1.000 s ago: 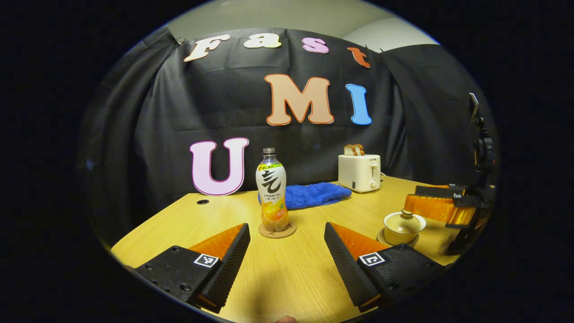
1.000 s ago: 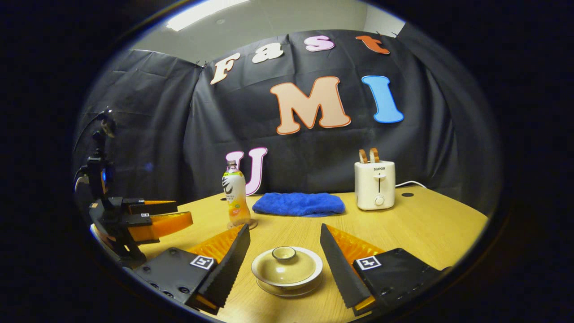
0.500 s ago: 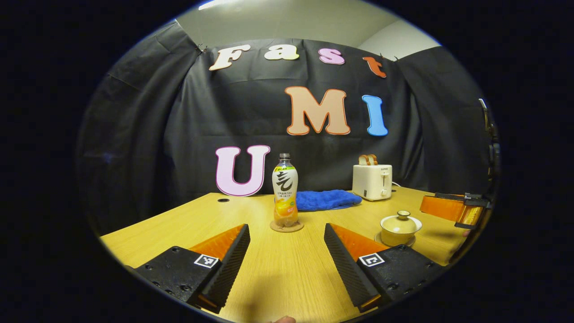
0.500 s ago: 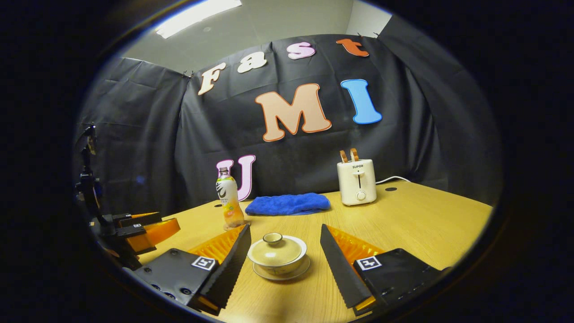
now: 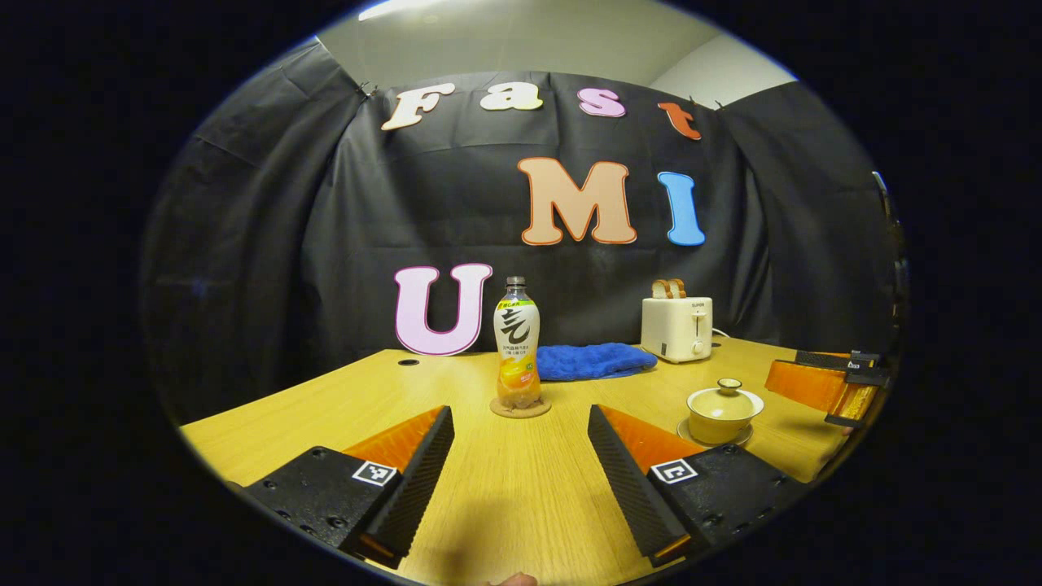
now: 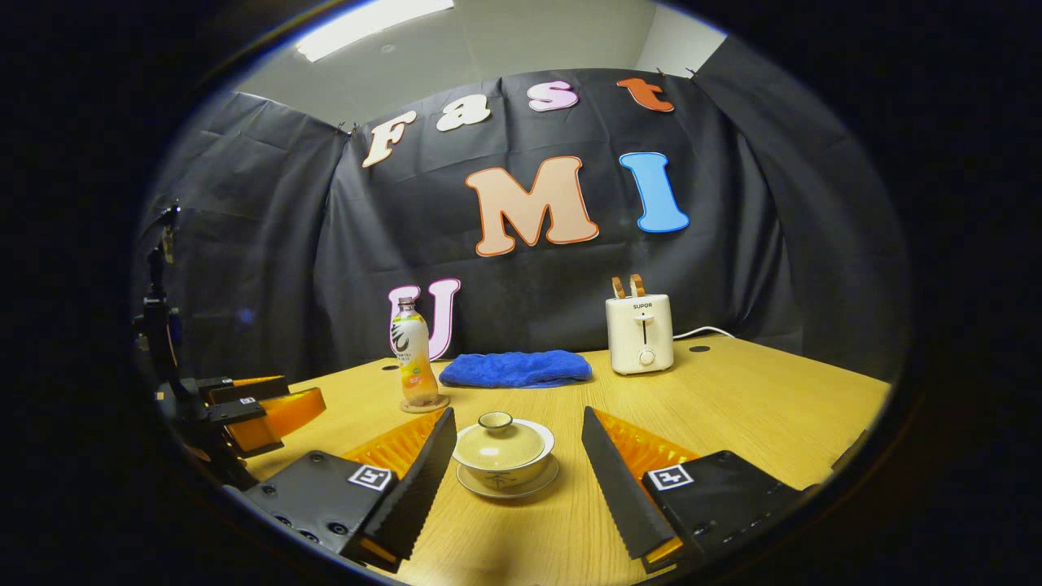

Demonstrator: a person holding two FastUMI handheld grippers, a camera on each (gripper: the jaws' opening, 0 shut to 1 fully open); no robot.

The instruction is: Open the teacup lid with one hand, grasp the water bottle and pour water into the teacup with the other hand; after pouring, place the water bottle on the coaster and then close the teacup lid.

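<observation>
**Two grippers wide apart, one bottle and one teacup untouched**

One light wooden table carries everything. Ahead of both tools lies one blue folded towel, and beside it stands one cream toaster with two slices poking up. The left gripper is spread wide and empty; straight ahead of its fingers, well apart, stands one clear plastic bottle of orange drink on one round cork coaster. The right gripper is spread wide too, and one cream ceramic teacup, lid on, saucer beneath, sits just beyond its fingertips, untouched.
</observation>
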